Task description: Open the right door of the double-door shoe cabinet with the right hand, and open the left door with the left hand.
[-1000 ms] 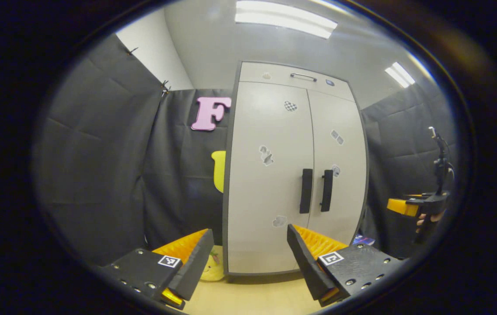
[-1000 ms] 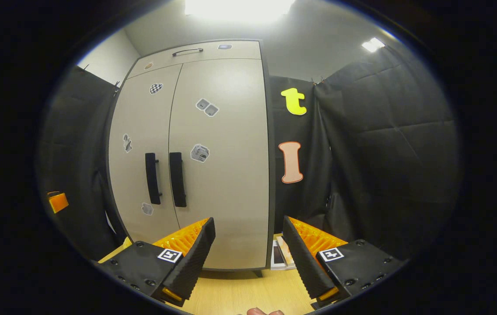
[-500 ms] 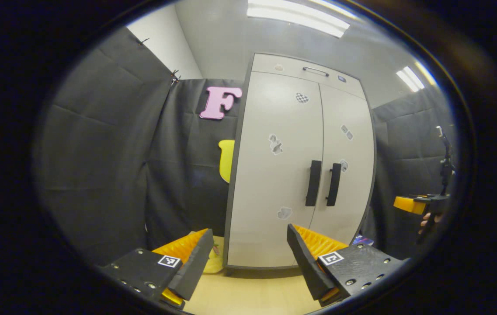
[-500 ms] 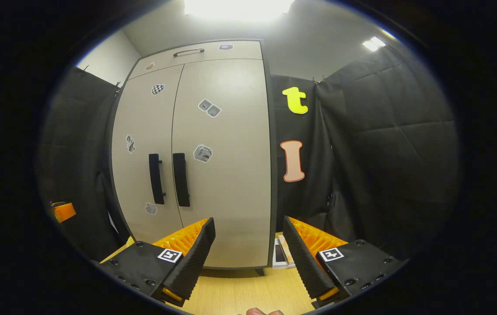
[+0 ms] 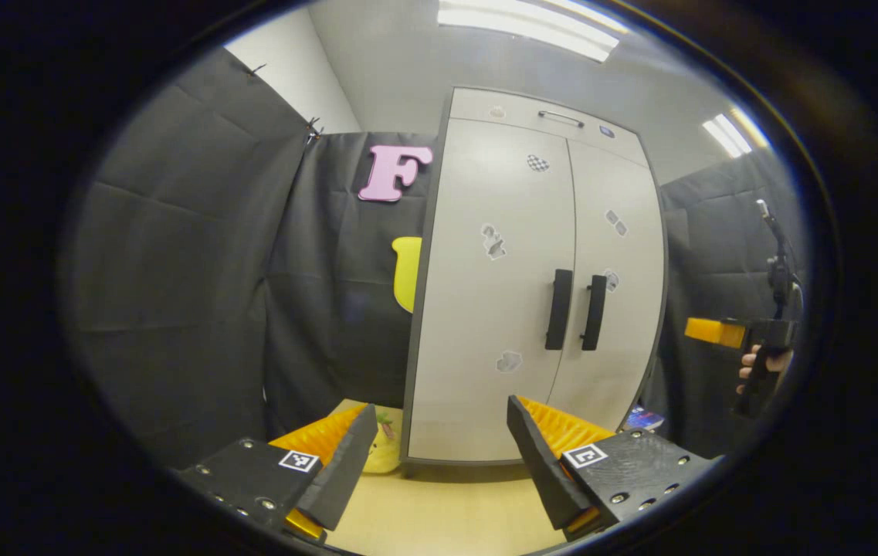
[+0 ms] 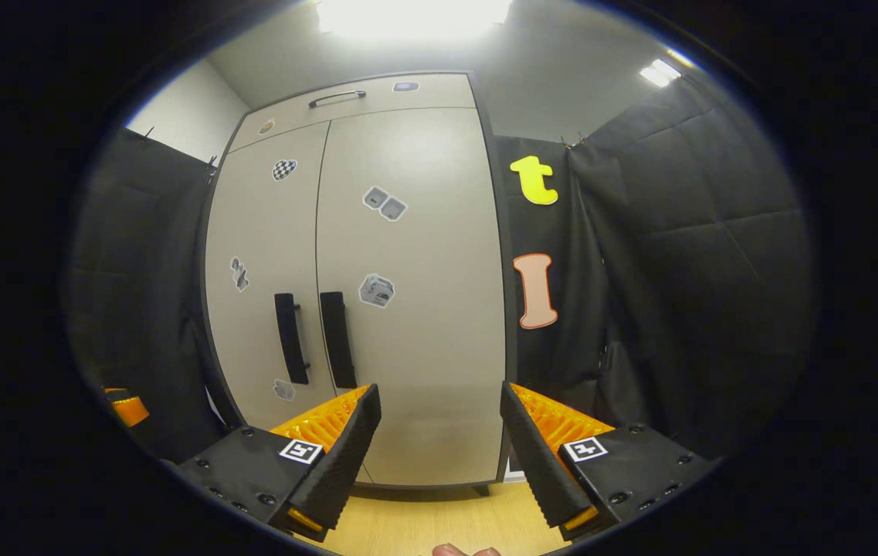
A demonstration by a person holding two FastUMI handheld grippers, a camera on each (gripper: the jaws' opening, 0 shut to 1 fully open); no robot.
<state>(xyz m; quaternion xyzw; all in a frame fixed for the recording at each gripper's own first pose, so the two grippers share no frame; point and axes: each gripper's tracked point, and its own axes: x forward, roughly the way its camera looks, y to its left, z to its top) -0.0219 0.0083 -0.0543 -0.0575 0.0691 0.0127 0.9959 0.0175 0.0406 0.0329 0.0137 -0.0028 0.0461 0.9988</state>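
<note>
A tall pale shoe cabinet (image 5: 485,324) stands ahead with both doors closed. Its two black vertical handles sit side by side: left handle (image 5: 559,309), right handle (image 5: 594,312). In the right gripper view the same cabinet (image 6: 415,347) shows its left handle (image 6: 290,338) and right handle (image 6: 337,339). My left gripper (image 5: 439,444) is open, well short of the cabinet and left of the handles. My right gripper (image 6: 439,432) is open too, facing the lower right door. A hand holds the right gripper (image 5: 740,333) at the far right of the left gripper view.
A top drawer with a thin handle (image 5: 560,117) caps the cabinet. A yellow plush toy (image 5: 383,448) lies on the wooden floor (image 5: 439,510) by the cabinet's left foot. Flat items (image 5: 645,418) lie at its right. Black cloth walls close both sides.
Both grippers have risen and drifted, so the cabinet sits lower in the right gripper view and farther right in the left gripper view. The doors stay closed and both grippers stay open.
</note>
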